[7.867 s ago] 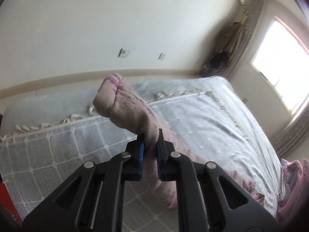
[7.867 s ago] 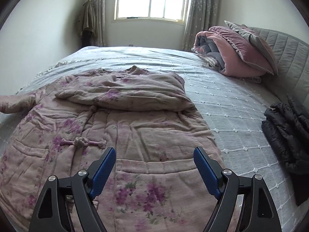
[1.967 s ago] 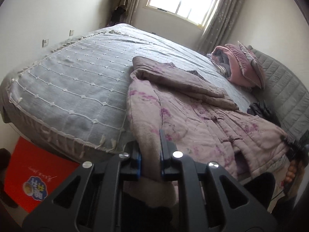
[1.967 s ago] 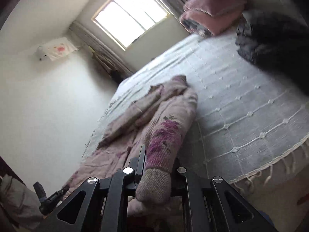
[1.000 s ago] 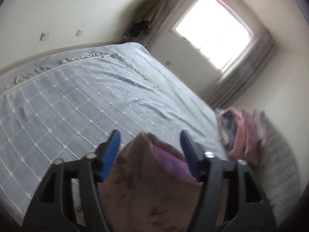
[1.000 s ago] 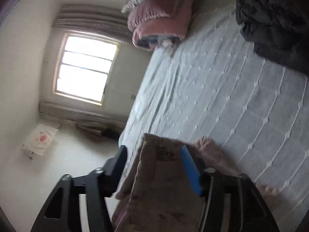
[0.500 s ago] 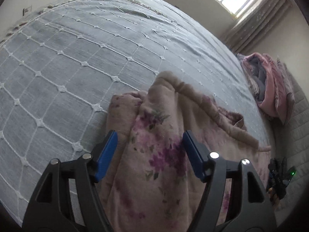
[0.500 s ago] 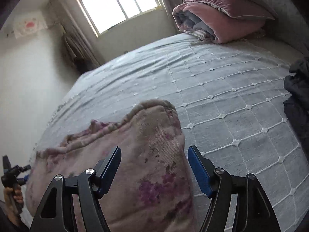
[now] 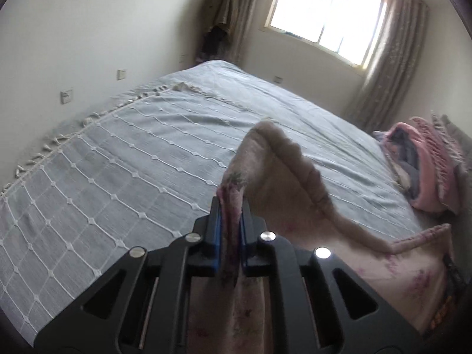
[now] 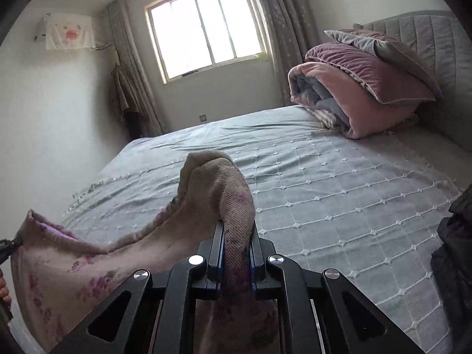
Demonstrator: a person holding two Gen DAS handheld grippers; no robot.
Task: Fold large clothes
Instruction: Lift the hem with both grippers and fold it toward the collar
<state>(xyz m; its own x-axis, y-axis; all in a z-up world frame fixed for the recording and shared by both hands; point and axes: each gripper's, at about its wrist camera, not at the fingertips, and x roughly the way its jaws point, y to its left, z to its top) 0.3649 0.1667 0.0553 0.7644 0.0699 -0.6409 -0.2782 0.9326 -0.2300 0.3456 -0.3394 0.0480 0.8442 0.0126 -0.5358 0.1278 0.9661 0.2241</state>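
A pink padded robe with purple flowers (image 9: 295, 194) is lifted above the grey quilted bed (image 9: 124, 159). My left gripper (image 9: 231, 215) is shut on one folded corner of the robe. My right gripper (image 10: 236, 240) is shut on the other corner of the robe (image 10: 215, 188). The cloth hangs in a sagging edge between the two grippers, and the left gripper's tip shows at the far left of the right wrist view (image 10: 7, 246). The rest of the robe drops below both views.
A folded pink quilt with a pillow (image 10: 362, 88) lies by the grey headboard (image 10: 436, 47). A dark jacket (image 10: 454, 265) lies at the bed's right edge. The window (image 10: 203, 29) and curtains are beyond the bed. A wall with sockets (image 9: 66, 96) runs along the left.
Half a second ago both grippers were open over the folded robe on the bed. Now both are shut on its corners and have lifted it.
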